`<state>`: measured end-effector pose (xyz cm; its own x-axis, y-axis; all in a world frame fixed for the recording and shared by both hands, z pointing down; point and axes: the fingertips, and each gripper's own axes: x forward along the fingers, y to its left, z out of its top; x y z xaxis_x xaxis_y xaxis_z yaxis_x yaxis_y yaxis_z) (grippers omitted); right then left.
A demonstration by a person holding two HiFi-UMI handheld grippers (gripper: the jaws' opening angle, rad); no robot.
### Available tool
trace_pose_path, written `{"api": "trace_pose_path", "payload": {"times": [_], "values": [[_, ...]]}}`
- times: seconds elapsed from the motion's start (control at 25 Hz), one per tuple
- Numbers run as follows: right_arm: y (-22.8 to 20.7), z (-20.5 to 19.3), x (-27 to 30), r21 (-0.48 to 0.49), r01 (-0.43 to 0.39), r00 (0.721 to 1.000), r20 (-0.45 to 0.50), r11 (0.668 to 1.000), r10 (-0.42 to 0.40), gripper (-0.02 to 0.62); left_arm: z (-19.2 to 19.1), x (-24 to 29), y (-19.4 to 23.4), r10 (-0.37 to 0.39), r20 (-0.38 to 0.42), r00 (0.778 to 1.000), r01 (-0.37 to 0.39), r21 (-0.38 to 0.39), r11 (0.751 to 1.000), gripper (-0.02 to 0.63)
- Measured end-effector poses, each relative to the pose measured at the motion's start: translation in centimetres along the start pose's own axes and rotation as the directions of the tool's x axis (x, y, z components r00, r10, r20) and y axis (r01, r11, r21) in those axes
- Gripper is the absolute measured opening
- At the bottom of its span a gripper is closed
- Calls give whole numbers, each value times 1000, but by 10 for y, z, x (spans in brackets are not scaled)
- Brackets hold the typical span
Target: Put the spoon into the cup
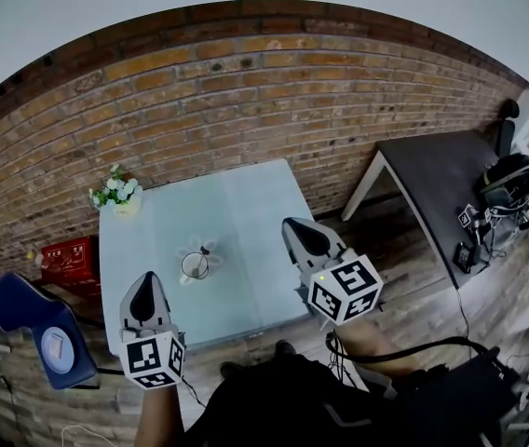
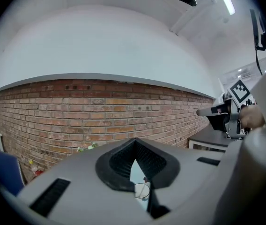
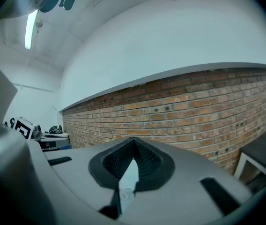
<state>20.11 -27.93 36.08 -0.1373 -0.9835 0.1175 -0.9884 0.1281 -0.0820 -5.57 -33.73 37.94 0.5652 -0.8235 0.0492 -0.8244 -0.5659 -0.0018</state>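
Note:
A clear cup [image 1: 194, 266] stands on a pale flower-shaped mat on the light table [image 1: 246, 222]. The left gripper view shows this cup [image 2: 142, 190] through the gap under the jaws, with a thin spoon [image 2: 144, 183] leaning inside it, its handle end above the rim. My left gripper [image 1: 146, 279] hovers at the table's near left edge, short of the cup, its jaws shut and empty [image 2: 134, 146]. My right gripper [image 1: 294, 225] is held to the right of the cup over the table's right edge, also shut with nothing between its jaws [image 3: 133, 148]. Neither gripper touches the cup.
A small pot of white flowers [image 1: 115, 194] sits at the table's far left corner. A brick wall [image 1: 246, 91] runs behind. A red box [image 1: 69, 257] and a blue chair [image 1: 41, 329] are at left, and a dark table [image 1: 441, 180] with gear is at right.

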Motion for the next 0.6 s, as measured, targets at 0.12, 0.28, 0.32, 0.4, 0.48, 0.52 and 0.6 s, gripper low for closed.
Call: {"api": "trace_pose_path", "payload": {"times": [0.12, 0.28, 0.32, 0.4, 0.48, 0.52, 0.6], "values": [[0, 0, 3, 10, -18, 1000, 10, 1000, 18, 17, 2, -2, -1, 12, 10, 1000, -12, -9, 1000, 8], [-3, 2, 3, 11, -18, 1000, 16, 1000, 18, 15, 3, -4, -2, 22, 19, 1000, -21, -19, 1000, 8], [-3, 2, 4, 14, -16, 1000, 15, 1000, 15, 15, 3, -5, 0, 28, 20, 999, -27, -20, 999, 8], [-4, 2, 7, 22, -17, 1000, 15, 1000, 16, 15, 3, -6, 4, 39, 20, 999, -38, -16, 999, 8], [-4, 2, 7, 22, -22, 1000, 18, 1000, 21, 15, 3, -6, 5, 44, 19, 999, -44, -16, 999, 8], [-5, 2, 8, 20, -24, 1000, 20, 1000, 24, 16, 2, -5, 5, 46, 19, 999, -45, -18, 999, 8], [-6, 3, 9, 12, -29, 999, 22, 1000, 29, 15, 2, -4, 6, 49, 20, 999, -49, -23, 999, 8]]}}
